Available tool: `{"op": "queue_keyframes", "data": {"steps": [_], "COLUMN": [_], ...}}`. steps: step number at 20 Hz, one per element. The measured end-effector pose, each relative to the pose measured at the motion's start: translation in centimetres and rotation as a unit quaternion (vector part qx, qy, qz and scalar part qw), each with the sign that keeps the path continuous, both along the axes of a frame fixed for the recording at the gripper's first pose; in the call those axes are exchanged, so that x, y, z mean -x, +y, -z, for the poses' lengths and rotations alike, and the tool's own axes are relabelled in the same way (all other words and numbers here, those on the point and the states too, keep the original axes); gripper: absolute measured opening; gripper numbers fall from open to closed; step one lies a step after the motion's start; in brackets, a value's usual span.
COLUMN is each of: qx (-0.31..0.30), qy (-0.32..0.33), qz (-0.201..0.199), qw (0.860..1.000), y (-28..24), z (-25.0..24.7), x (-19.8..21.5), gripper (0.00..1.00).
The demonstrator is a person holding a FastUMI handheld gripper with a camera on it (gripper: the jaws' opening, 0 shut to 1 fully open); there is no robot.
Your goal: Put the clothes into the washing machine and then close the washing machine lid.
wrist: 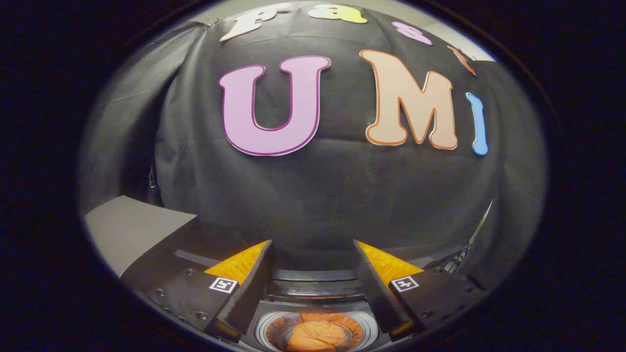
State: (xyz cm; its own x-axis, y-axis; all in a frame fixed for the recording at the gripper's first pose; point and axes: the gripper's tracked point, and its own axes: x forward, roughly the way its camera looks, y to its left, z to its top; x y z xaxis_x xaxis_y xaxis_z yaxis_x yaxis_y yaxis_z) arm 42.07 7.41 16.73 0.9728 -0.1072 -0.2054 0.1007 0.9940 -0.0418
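Gripper (313,254): fingers (247,288) spread wide, nothing between pads, touching nothing; poised above washer. Cloth (315,336): orange, crumpled, lying in drum (261,332) below and between fingers; judged soft, light, limp; already loaded, needs no further grip. Lid (313,286): dark, raised behind drum mouth; judged rigid, hinged; take by front edge to close. Wall beyond.

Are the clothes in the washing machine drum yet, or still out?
In. The orange clothes lie bunched inside the washing machine drum, below the gripper, whose jaws stand open and empty.
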Motion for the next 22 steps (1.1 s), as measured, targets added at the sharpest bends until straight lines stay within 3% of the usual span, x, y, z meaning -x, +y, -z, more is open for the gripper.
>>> {"op": "queue_keyframes", "data": {"steps": [13, 22], "qx": [0.006, 0.001], "qy": [0.024, -0.017], "qz": [-0.011, -0.019], "qw": [1.0, 1.0], "y": [0.0, -0.8], "z": [3.3, 2.8], "x": [6.8, 9.5], "gripper": [0.99, 0.99]}}
